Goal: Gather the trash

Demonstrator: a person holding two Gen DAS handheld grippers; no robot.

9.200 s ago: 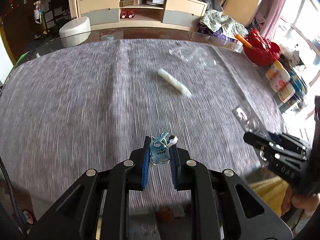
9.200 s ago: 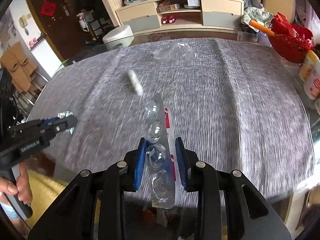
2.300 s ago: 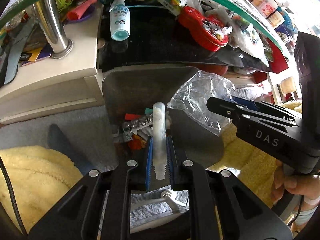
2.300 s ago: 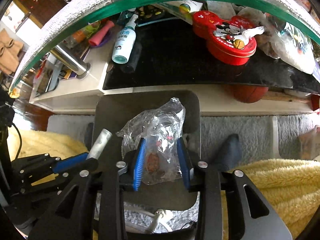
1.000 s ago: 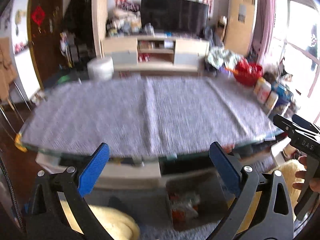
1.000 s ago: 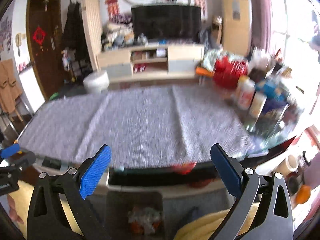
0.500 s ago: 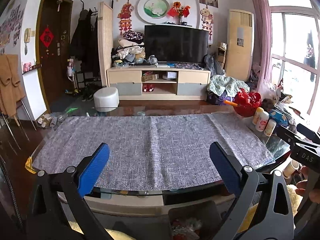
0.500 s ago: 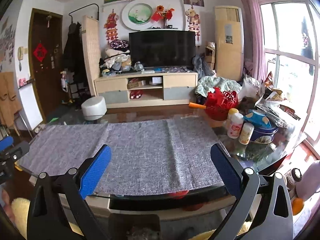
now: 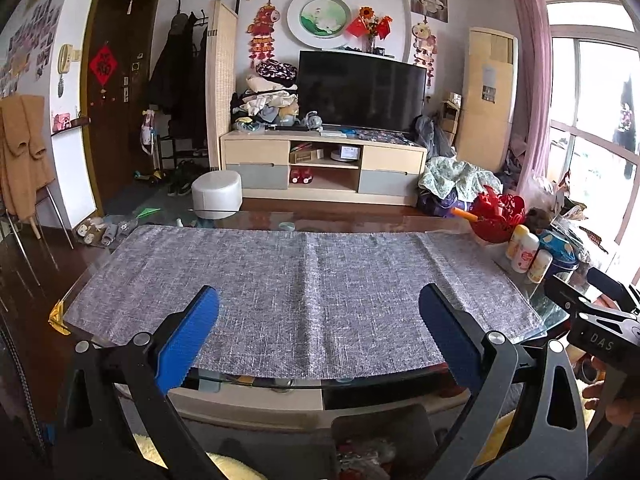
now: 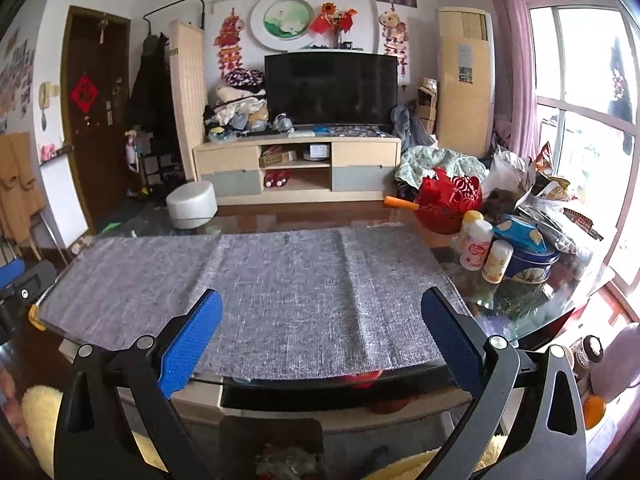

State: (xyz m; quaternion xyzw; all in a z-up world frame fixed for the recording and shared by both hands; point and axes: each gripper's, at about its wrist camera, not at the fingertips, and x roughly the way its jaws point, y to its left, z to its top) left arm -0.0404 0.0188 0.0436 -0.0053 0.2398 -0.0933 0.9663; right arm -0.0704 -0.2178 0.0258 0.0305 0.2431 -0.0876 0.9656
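Observation:
My left gripper (image 9: 319, 326) is wide open and holds nothing; its blue pads frame the grey cloth (image 9: 304, 280) on the glass table. My right gripper (image 10: 321, 330) is open just as wide, also with nothing in it, over the same grey cloth (image 10: 280, 280). No trash lies on the cloth. Below the table's near edge stands a dark bin (image 9: 380, 428) with crumpled wrappers (image 9: 364, 458) inside; the right wrist view shows the same bin (image 10: 272, 436) and its wrappers (image 10: 286, 464). The right gripper's body (image 9: 596, 332) shows at the right edge of the left wrist view.
At the table's right end stand a red basket (image 10: 448, 200), small bottles (image 10: 476, 246), a blue tin (image 10: 528, 260) and bags. A white stool (image 9: 216, 194) and a TV cabinet (image 9: 324, 168) lie beyond the table. Yellow fleece (image 10: 38, 420) is at the bottom.
Both grippers let their trash go into the bin, opened wide and rose from under the table to face across the cloth. In the last half second the views barely shifted.

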